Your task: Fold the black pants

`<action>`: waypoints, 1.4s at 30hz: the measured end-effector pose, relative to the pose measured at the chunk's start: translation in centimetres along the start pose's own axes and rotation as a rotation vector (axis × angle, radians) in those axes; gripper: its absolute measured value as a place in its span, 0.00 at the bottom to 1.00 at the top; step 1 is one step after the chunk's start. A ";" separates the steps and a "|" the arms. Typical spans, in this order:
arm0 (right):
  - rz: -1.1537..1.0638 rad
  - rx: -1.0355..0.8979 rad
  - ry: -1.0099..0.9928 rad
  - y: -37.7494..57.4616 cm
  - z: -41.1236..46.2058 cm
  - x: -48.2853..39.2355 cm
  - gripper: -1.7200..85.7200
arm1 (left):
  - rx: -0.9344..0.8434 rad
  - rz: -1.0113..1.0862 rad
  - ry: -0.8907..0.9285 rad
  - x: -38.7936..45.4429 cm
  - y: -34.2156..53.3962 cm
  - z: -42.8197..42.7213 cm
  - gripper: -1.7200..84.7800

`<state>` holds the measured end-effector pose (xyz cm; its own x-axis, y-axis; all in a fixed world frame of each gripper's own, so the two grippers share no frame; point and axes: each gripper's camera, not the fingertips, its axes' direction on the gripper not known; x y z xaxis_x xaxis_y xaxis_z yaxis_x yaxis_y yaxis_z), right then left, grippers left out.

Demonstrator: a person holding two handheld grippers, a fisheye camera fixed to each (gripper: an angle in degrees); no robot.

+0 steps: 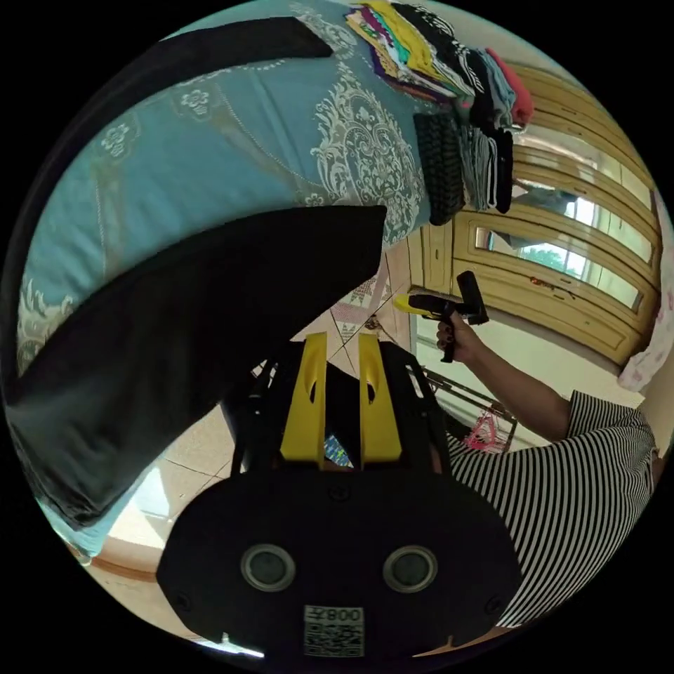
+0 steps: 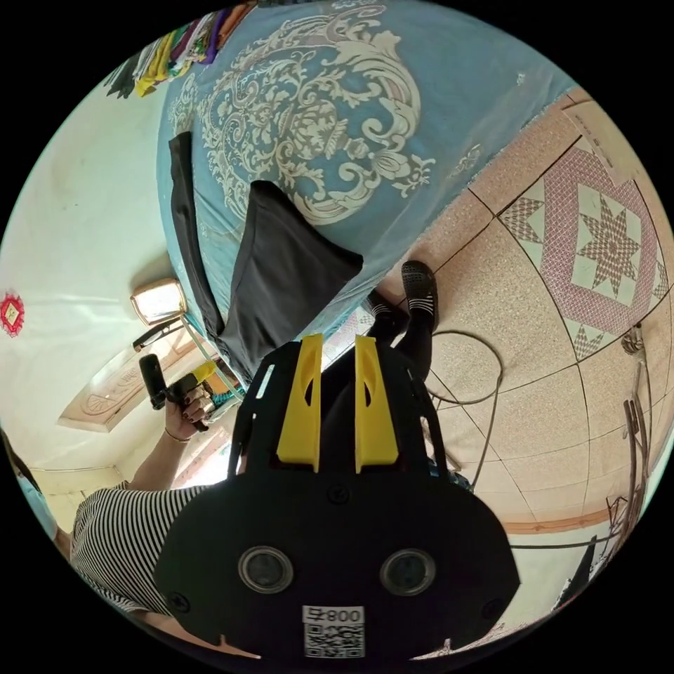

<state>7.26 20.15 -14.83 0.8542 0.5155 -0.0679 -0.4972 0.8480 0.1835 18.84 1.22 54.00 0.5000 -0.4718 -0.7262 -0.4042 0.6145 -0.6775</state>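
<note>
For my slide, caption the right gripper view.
Black pants draped over patterned blue bedspread, yellow-fingered right gripper empty.

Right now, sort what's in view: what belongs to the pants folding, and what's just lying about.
For the job:
black pants
bed
left tool
right tool

Lying about:
clothes pile
cable
</note>
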 end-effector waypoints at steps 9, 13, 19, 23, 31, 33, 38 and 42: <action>0.021 0.199 -0.313 1.0 2.4 15.2 0.14 | -0.098 0.381 -0.358 17.6 -25.0 3.1 0.13; 0.028 0.255 -0.449 0.9 3.9 20.6 0.14 | -0.149 0.424 -0.455 22.2 -32.2 4.7 0.12; -0.010 0.312 -0.629 0.9 4.3 24.8 0.12 | -0.122 0.400 -0.405 25.7 -38.5 1.2 0.05; -0.045 0.322 -0.637 1.1 3.4 25.9 0.12 | -0.090 0.383 -0.364 27.9 -41.5 -1.4 0.04; 0.001 0.324 -0.655 -0.5 2.7 28.9 0.06 | -0.070 0.391 -0.306 30.9 -47.7 -7.4 0.03; -0.024 0.346 -0.672 -0.2 1.6 28.5 0.05 | -0.032 0.408 -0.295 31.6 -48.7 -9.4 0.03; -0.204 0.407 -0.584 0.1 -3.5 24.3 0.03 | 0.043 0.415 -0.267 31.9 -52.1 -13.3 0.03; -0.217 0.381 -0.460 -4.1 -4.2 22.7 0.03 | 0.015 0.341 -0.312 29.0 -56.5 -12.5 0.04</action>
<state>27.99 28.91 -21.22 0.9495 0.1592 0.2704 -0.2888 0.7805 0.5544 46.59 -55.12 69.77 0.5478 -0.0296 -0.8361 -0.5754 0.7121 -0.4022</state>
